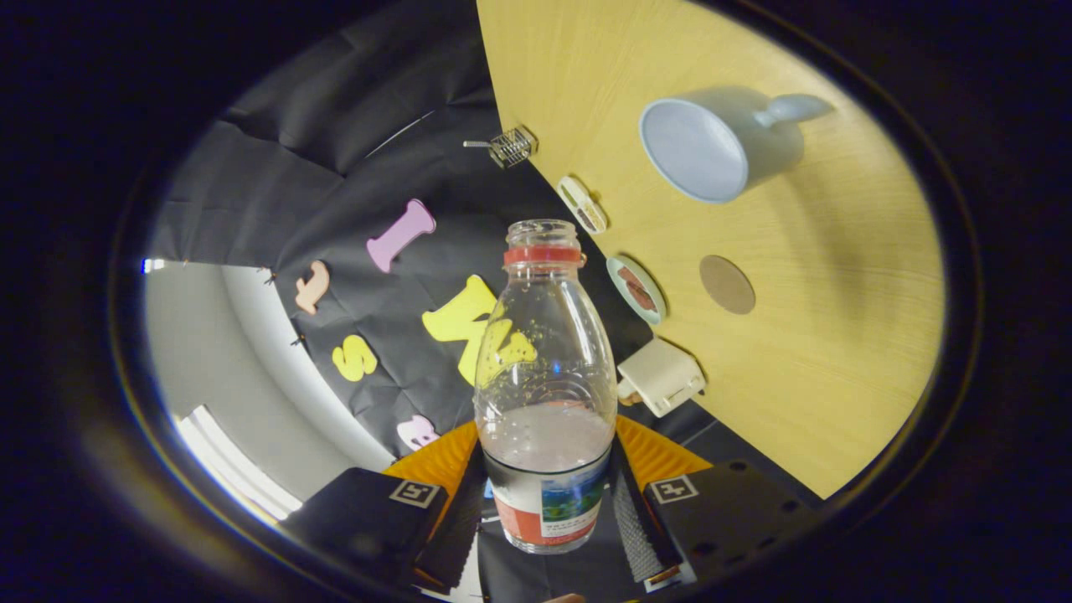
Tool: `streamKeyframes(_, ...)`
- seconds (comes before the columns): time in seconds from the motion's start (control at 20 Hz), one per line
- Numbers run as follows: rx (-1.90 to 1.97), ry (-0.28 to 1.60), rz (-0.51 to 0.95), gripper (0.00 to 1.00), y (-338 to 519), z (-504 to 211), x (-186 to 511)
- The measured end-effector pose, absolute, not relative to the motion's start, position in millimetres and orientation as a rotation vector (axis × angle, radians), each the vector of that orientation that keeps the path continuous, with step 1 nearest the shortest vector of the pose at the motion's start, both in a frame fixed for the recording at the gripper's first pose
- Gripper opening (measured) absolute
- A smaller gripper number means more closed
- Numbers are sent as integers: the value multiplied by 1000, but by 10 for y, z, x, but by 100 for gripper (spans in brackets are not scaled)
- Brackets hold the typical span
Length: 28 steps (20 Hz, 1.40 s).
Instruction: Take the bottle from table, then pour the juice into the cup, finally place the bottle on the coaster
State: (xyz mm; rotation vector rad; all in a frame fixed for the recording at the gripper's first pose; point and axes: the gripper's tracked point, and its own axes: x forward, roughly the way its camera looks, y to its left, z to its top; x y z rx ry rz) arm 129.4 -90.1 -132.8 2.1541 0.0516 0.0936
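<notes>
A clear, uncapped plastic bottle [545, 368] with pale juice is raised clear of the wooden table, apart from the pale blue cup [702, 151] and round brown coaster [727, 285].

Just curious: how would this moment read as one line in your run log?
tool: shut on bottle | bottle: uncapped, lifted, some juice inside | cup: on table | coaster: bare

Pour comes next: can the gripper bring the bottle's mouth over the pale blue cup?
Probably yes. The gripper, jaws shut on the clear plastic bottle, has bare wooden table around the pale blue cup; nothing blocks it.
</notes>
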Motion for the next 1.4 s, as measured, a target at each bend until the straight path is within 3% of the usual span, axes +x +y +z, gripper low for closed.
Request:
streamKeyframes(0.45, 1998, 46, 88, 76, -767, -1297, 1266)
streamKeyframes(1.4, 883, 39, -36, 76, -662, -1605, 1173)
